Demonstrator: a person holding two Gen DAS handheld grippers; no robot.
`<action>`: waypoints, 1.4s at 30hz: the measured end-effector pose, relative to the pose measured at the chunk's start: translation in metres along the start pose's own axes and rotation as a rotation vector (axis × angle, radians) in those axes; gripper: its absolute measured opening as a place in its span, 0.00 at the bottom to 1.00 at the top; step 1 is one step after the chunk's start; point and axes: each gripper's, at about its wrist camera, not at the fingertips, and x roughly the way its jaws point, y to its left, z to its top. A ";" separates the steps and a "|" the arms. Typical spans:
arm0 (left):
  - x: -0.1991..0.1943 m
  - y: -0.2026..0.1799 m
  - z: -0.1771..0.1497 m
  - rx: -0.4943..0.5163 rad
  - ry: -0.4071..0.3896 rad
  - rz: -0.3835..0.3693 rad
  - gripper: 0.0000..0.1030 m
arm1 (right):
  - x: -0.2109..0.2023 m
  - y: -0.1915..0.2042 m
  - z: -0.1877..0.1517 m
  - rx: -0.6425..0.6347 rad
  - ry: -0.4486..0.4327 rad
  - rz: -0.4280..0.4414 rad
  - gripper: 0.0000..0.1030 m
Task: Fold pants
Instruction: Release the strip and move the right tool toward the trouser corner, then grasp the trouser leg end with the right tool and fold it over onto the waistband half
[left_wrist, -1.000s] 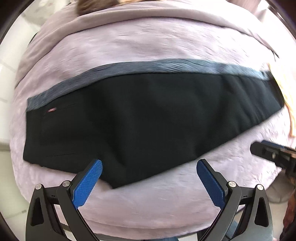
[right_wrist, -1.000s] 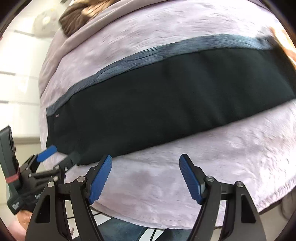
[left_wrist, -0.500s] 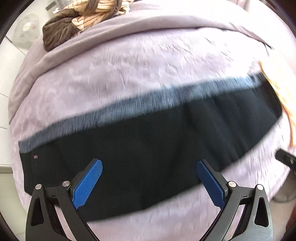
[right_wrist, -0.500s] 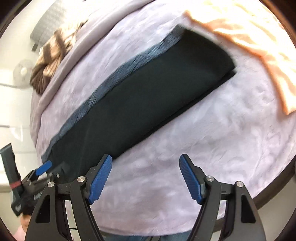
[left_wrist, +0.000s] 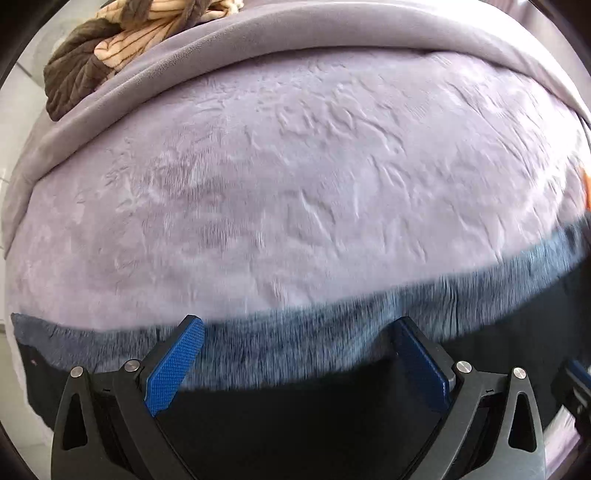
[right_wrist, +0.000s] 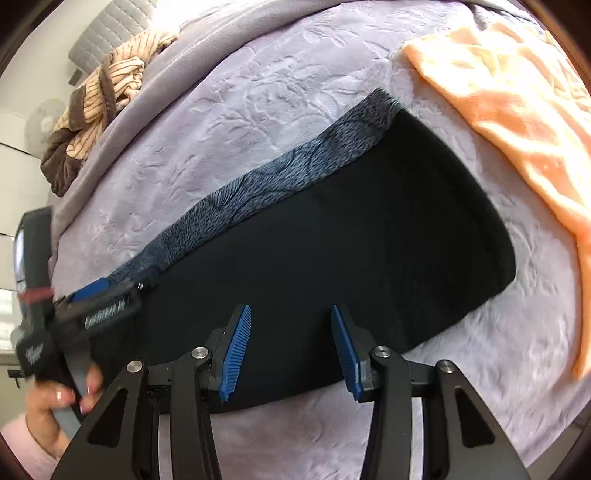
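The black pants (right_wrist: 351, 236) lie folded lengthwise in a long strip across the lilac bedspread (right_wrist: 258, 96), with a grey fuzzy lining (right_wrist: 280, 173) showing along the far edge. My right gripper (right_wrist: 290, 314) points down over the black fabric near its near edge. Its jaws are closing, and no cloth is pinched between the blue pads. My left gripper (left_wrist: 297, 332) stands open over the grey lining edge (left_wrist: 295, 354), with the black cloth (left_wrist: 295, 424) under it. In the right wrist view the left gripper (right_wrist: 99, 295) reaches over the pants' left part, held by a hand (right_wrist: 55, 398).
A brown and beige striped garment (right_wrist: 96, 110) lies bunched at the back left on a grey blanket fold (left_wrist: 258, 48). An orange cloth (right_wrist: 517, 110) lies at the right, close to the pants' leg end. A fan (right_wrist: 44, 122) stands beyond the bed.
Both grippers moved in over the pants. The left went forward to the far lined edge. The right slid toward the leg end and its jaws narrowed.
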 end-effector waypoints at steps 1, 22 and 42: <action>0.001 0.002 0.005 -0.001 -0.004 0.007 0.99 | -0.002 -0.005 0.000 -0.002 -0.008 -0.012 0.48; -0.046 -0.042 -0.065 0.093 0.039 -0.099 0.99 | -0.040 -0.098 -0.057 0.401 -0.125 0.297 0.56; -0.019 -0.040 -0.091 0.091 0.041 -0.119 1.00 | -0.011 -0.104 -0.018 0.352 -0.191 0.476 0.58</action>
